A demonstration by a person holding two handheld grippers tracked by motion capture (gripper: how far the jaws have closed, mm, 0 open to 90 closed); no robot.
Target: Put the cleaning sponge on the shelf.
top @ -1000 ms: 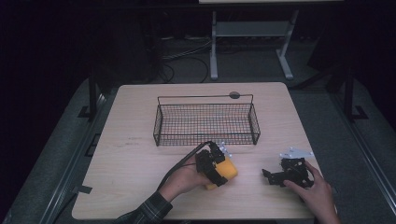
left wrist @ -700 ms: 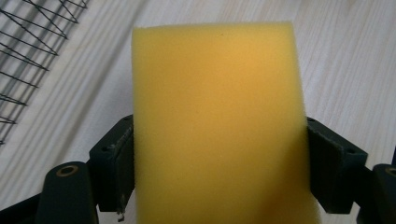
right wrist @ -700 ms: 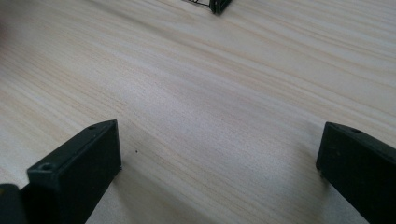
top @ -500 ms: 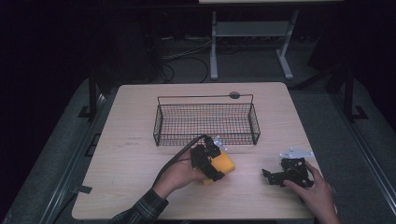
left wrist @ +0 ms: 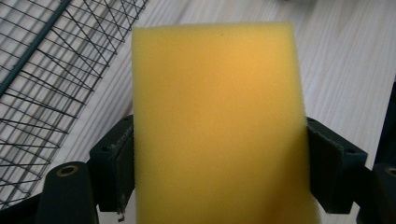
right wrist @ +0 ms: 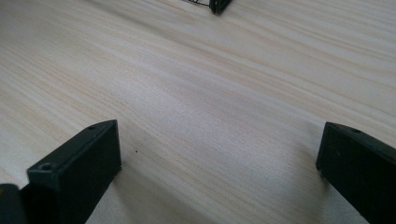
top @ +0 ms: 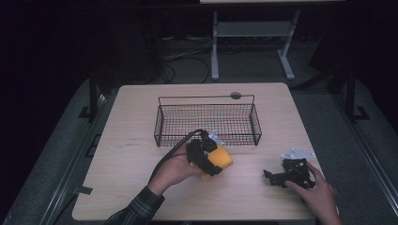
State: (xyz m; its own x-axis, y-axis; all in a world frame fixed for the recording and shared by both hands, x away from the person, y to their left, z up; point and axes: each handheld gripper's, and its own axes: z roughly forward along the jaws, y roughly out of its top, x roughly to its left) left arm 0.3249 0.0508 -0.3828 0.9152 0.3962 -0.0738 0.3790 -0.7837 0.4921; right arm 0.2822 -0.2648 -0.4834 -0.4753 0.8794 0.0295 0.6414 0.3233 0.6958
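Note:
A yellow sponge is clamped between the two black jaws of my left gripper, which is shut on it. In the high view that gripper holds the sponge just in front of the black wire basket, slightly above the table. My right gripper rests low on the table at the front right, jaws spread wide apart. Between its jaws in the right gripper view lies only bare wood.
The light wooden table carries the wire basket at its middle back. A small dark round disc sits behind the basket's rear rim. A basket corner shows at the top of the right gripper view.
My left gripper has carried the sponge a little up and left, toward the basket's front wall. The right gripper has stayed put.

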